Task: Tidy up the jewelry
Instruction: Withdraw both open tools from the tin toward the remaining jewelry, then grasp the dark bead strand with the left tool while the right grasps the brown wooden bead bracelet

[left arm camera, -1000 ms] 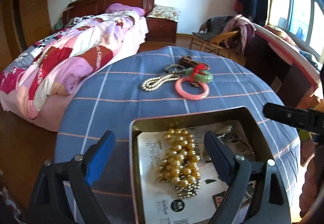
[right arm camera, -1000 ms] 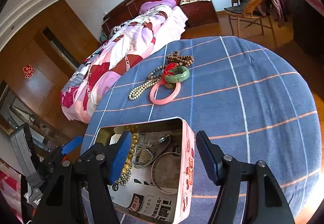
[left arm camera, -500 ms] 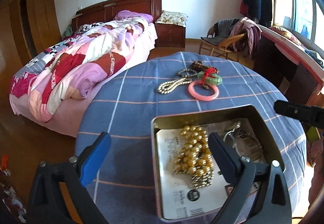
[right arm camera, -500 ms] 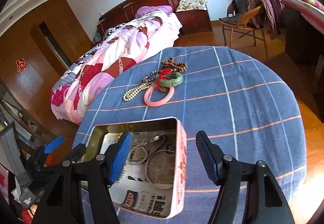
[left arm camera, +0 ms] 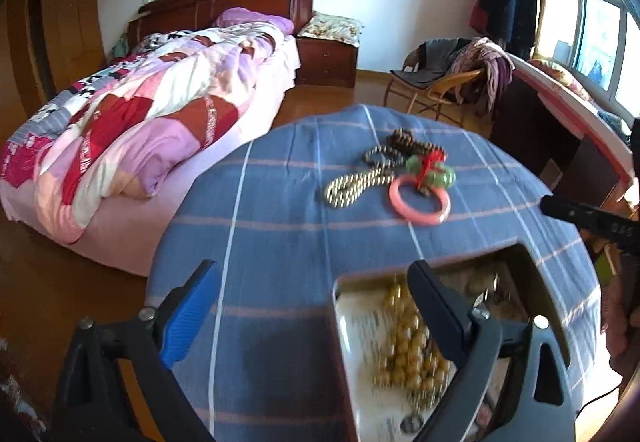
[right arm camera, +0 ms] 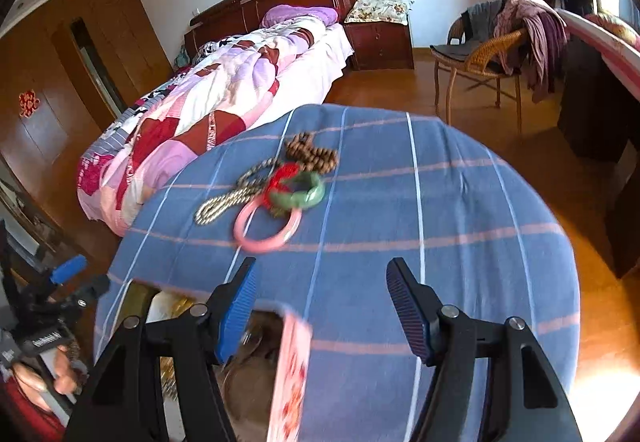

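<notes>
A heap of jewelry lies on the blue checked tablecloth [left arm camera: 280, 210]: a pink bangle [left arm camera: 424, 221] [right arm camera: 264, 242], a green bangle with red thread [left arm camera: 446, 178] [right arm camera: 304, 198], a pearl strand [left arm camera: 352, 186] [right arm camera: 224, 202] and brown beads [left arm camera: 408, 142] [right arm camera: 316, 158]. Nearer stands an open tin [left arm camera: 376, 276] [right arm camera: 292, 370] holding gold beads [left arm camera: 408, 354]. My left gripper [left arm camera: 312, 270] hovers open and empty over the tin's left edge. Above the tin's right wall, my right gripper [right arm camera: 322, 266] is open and empty too.
A bed with a patchwork quilt [left arm camera: 140, 122] stands left of the round table. A wicker chair draped with clothes [left arm camera: 440, 82] and a dark desk [left arm camera: 560, 130] are behind and to the right. The table's edge drops off close behind the jewelry.
Both grippers have pulled back from the tin, which slid low in each view, and the jewelry heap looks farther off. Both jaws stay as wide as before.
</notes>
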`<state>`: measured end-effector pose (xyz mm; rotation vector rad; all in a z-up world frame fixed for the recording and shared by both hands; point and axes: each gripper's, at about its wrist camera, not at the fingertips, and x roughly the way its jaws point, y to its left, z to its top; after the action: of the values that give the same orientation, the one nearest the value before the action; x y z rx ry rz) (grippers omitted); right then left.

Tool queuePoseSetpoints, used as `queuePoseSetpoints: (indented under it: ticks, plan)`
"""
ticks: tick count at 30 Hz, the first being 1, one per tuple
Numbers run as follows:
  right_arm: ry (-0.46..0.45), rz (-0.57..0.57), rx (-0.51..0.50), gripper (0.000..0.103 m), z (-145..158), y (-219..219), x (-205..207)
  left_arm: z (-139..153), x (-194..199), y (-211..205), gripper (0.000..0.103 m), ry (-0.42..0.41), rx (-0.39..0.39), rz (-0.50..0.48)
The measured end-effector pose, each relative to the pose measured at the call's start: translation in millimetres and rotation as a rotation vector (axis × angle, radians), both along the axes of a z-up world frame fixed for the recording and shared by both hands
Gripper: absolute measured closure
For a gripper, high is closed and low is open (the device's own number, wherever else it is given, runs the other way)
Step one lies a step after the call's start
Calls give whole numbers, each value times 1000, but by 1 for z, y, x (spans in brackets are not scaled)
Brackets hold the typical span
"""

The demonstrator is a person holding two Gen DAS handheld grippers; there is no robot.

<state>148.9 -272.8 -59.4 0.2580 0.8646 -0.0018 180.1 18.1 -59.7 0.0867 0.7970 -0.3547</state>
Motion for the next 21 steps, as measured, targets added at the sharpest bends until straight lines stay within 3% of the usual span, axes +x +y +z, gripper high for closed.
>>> queuePoseSetpoints:
  ticks: [3,7,11,16,18,21]
  plan:
    - [0,25,-15,37,0,-4,28,6,32,-7,8,13,-13,-43]
    - [0,67,-59,38,-3,-3,69,2,63,-23,8,14,27,-86]
    - [19,125,-108,41,-15,3,114,-8,97,-42,19,57,35,-133]
    - [55,165,-125,43,-32,11,164,-27,140,-68,24,144,14,-177]
    - [74,183,-122,43,-42,14,183,-34,152,-76,38,191,-10,-194]
    - [99,222,-126,43,-55,23,199,-46,168,-91,42,257,-14,-219]
